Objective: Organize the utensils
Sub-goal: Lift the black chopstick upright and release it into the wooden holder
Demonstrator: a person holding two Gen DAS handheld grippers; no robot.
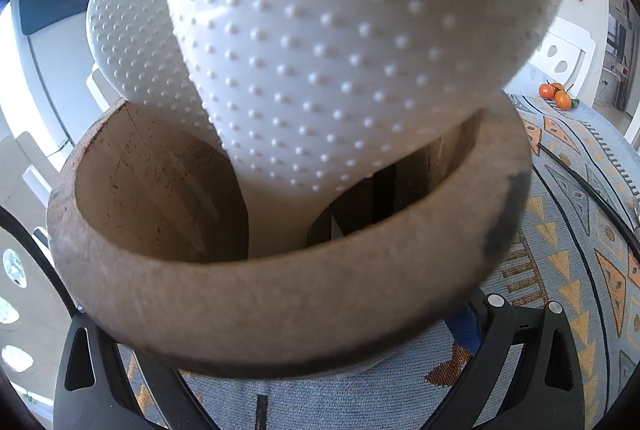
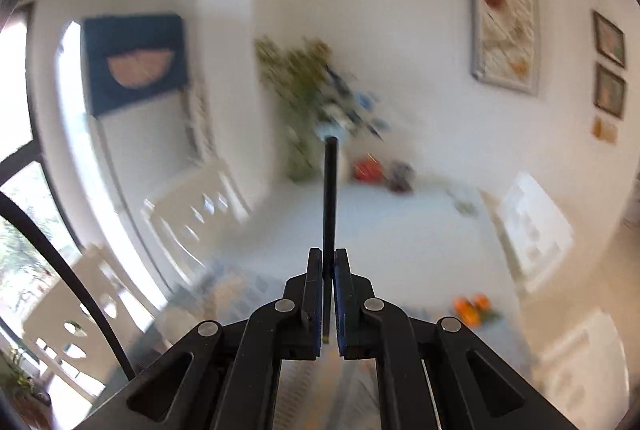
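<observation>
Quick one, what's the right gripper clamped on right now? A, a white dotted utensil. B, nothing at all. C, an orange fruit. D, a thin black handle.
D: in the right wrist view the right gripper has its jaws pressed together on a thin black handle that sticks out ahead of the fingertips.

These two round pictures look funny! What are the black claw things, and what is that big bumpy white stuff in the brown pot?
A person holds a gripper in each hand, and each carries a little camera with a wide lens that bends the picture round. One picture looks along the left gripper, whose black fingers stand on either side of a brown wooden holder. Two white utensils with bumpy heads stand inside it. It sits on a blue patterned tablecloth, with small oranges farther back. The other picture looks along the right gripper, closed on a thin black stick, probably a utensil's handle. That picture is blurry.
</observation>
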